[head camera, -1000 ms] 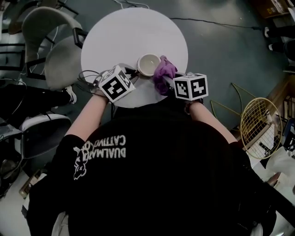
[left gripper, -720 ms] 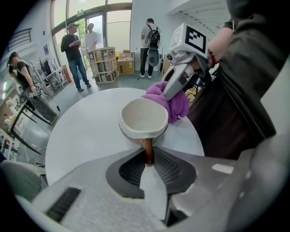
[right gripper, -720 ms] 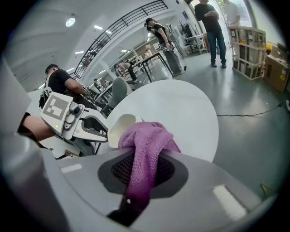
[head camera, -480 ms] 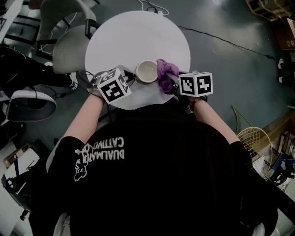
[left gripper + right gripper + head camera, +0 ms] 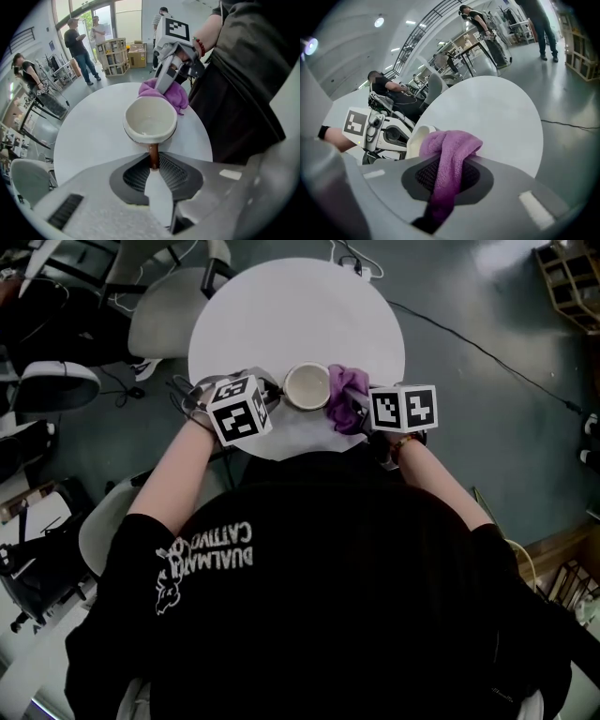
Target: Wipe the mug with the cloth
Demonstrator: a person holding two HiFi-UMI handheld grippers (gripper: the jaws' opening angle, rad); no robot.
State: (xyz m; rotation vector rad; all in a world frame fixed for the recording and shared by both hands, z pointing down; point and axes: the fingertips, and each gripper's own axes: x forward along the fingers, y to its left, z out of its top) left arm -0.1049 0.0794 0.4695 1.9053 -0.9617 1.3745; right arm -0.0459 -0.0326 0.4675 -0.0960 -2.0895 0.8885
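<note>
A cream mug [image 5: 307,386] [image 5: 150,121] with a brown handle [image 5: 153,159] is held over the near edge of the round white table [image 5: 281,315], its mouth turned toward the left gripper view. My left gripper [image 5: 267,401] [image 5: 153,165] is shut on that handle. A purple cloth [image 5: 347,395] [image 5: 449,154] presses against the mug's right side. My right gripper [image 5: 349,413] [image 5: 445,183] is shut on the cloth, which bunches out past the jaws; the mug [image 5: 417,138] peeks out just left of it.
A grey chair [image 5: 169,315] stands left of the table, and a cable [image 5: 487,352] runs across the floor to the right. Several people and wooden crates [image 5: 115,56] are far off in the room. The table top beyond the mug is bare.
The head view has swung so the table sits further right and a little lower in the picture. Mug, cloth and both grippers keep the same hold; the cloth stays pressed to the mug's right side.
</note>
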